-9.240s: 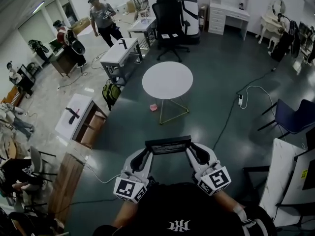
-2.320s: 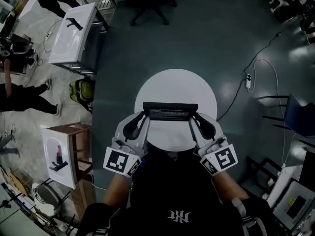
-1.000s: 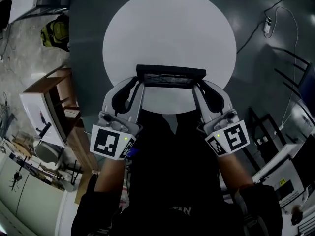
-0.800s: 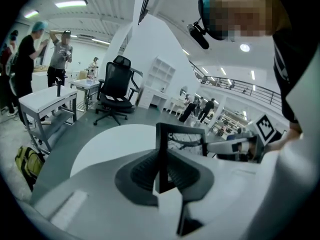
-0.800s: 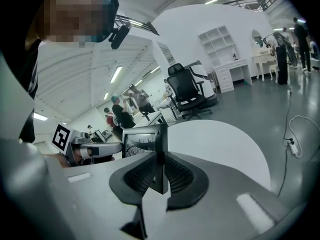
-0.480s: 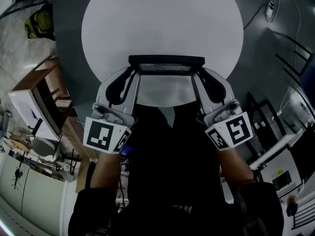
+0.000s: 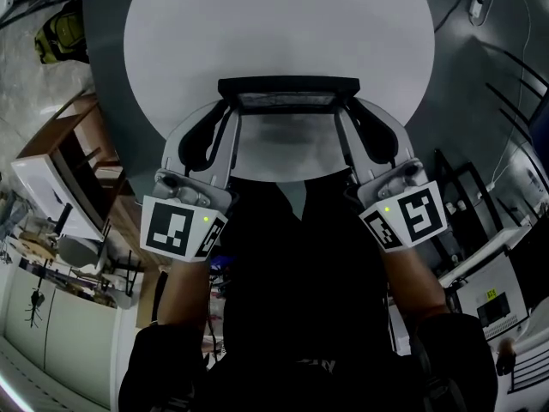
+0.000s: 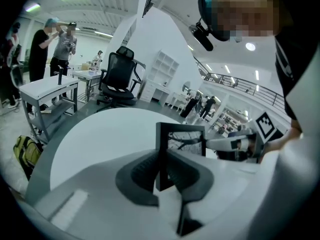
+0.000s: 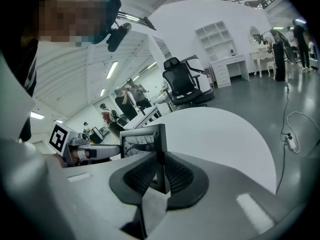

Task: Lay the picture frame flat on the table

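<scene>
A black picture frame (image 7: 288,93) hangs upright over the near part of the round white table (image 7: 283,24), held by its two side edges. My left gripper (image 7: 228,110) is shut on the frame's left edge (image 8: 161,154), and my right gripper (image 7: 346,108) is shut on its right edge (image 9: 161,156). In both gripper views the frame's glass (image 8: 186,139) stands vertical between the ribbed dark pads (image 9: 177,176). Whether its bottom edge touches the tabletop I cannot tell.
A wooden side table (image 7: 64,174) with a white top stands at the left. A black office chair (image 8: 119,76) and white desks (image 8: 47,91) lie beyond the round table, with people standing there. A cable and power strip (image 7: 480,7) lie on the floor at the right.
I have walked up to the round table carrying the frame in both grippers. In the last second the table has slid closer beneath the frame; the grip is unchanged.
</scene>
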Motion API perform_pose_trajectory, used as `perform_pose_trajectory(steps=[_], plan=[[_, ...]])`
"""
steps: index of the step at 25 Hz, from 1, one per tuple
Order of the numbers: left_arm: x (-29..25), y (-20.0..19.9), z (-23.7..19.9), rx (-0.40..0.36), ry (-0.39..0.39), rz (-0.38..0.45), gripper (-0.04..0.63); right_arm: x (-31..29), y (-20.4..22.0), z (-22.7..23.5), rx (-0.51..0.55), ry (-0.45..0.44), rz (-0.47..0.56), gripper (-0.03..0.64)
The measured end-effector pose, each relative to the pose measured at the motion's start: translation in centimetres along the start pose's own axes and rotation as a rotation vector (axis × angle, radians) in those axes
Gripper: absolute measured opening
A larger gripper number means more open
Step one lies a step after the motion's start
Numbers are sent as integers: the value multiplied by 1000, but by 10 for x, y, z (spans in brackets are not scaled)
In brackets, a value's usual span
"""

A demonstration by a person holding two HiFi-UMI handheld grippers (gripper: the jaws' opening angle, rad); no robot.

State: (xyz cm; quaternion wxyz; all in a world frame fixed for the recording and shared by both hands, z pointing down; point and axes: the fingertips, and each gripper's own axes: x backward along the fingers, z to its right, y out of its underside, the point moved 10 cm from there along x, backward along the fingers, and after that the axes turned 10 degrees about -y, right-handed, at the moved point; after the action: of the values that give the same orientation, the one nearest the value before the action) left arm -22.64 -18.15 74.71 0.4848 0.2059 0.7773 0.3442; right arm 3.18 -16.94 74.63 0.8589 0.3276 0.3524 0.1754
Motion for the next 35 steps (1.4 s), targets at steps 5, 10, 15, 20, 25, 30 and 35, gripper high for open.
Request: perform_pose_trajectory(steps=[5,10,15,20,25,30,35], plan=[[-3,6,-6,5,-11,-7,29,-5,5,0,-4,-4,-7,43],[-7,10,-9,8,-9,-13,29,-11,8,3,-8,0,-13,43],[-13,10,-13,14,-8,-19,29,-18,7,9,-11,8,-18,43],[-21,9,-17,13,-7,-28,29,-25,8,14,-18,16,-29,44],[-29,11,-19,13,-16,-44,31,-32,10,21,-22,24,-32,44],[-35,13,-24,24,-21,-58,34,-41,11,25,-22,26,-44,44],[-40,16,-26,29,-34,-65,37,-46,11,28,-26,34,-52,43]])
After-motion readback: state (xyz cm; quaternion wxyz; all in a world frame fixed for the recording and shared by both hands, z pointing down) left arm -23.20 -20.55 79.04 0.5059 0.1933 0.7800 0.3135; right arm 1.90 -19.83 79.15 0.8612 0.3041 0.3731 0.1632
